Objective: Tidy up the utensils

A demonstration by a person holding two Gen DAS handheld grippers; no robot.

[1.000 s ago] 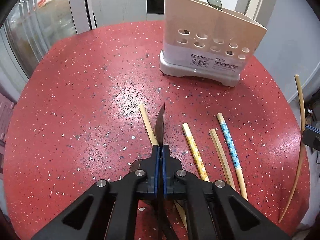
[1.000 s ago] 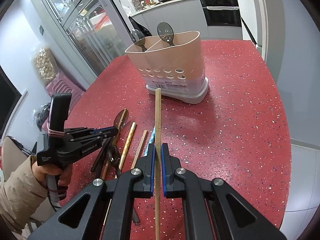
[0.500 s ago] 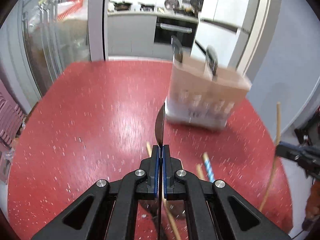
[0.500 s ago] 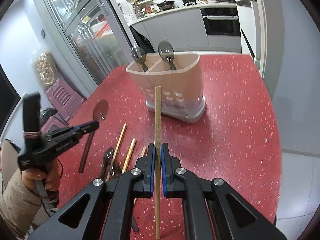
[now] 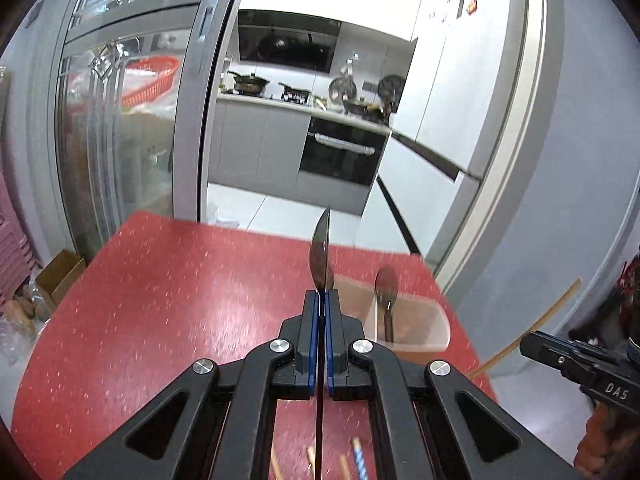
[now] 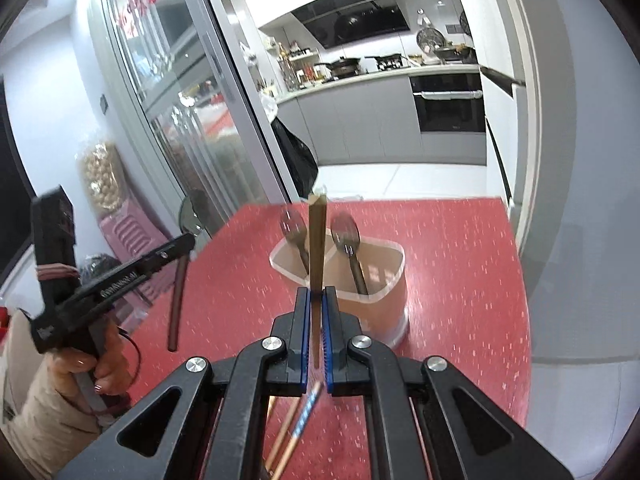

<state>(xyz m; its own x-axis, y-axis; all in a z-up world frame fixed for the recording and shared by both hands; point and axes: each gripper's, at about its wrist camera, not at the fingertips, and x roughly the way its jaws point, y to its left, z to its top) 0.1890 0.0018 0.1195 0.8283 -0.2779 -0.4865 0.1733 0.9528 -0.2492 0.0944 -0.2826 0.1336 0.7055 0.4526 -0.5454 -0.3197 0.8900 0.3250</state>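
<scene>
My left gripper (image 5: 322, 300) is shut on a dark metal spoon (image 5: 320, 254), seen edge-on with its bowl sticking up past the fingertips. From the right wrist view that spoon (image 6: 178, 304) hangs handle-down from the left gripper (image 6: 188, 246), above the table's left side. My right gripper (image 6: 317, 296) is shut on a wooden chopstick (image 6: 316, 240) that points up. It is held in the air in front of the beige two-compartment utensil holder (image 6: 384, 304). Two spoons (image 6: 346, 236) stand in the holder. In the left wrist view the holder (image 5: 416, 328) lies just beyond my fingertips.
Loose chopsticks (image 6: 300, 424) lie on the red speckled table (image 5: 160, 300) below both grippers. A glass sliding door (image 5: 120, 140) and a kitchen stand beyond the table's far edge. A cardboard box (image 5: 60, 276) sits on the floor at left. A person's hand (image 6: 96, 364) grips the left tool.
Both grippers have risen off the table with the spoon and the chopstick. The views have tilted up, so the holder now sits lower and closer to the fingertips.
</scene>
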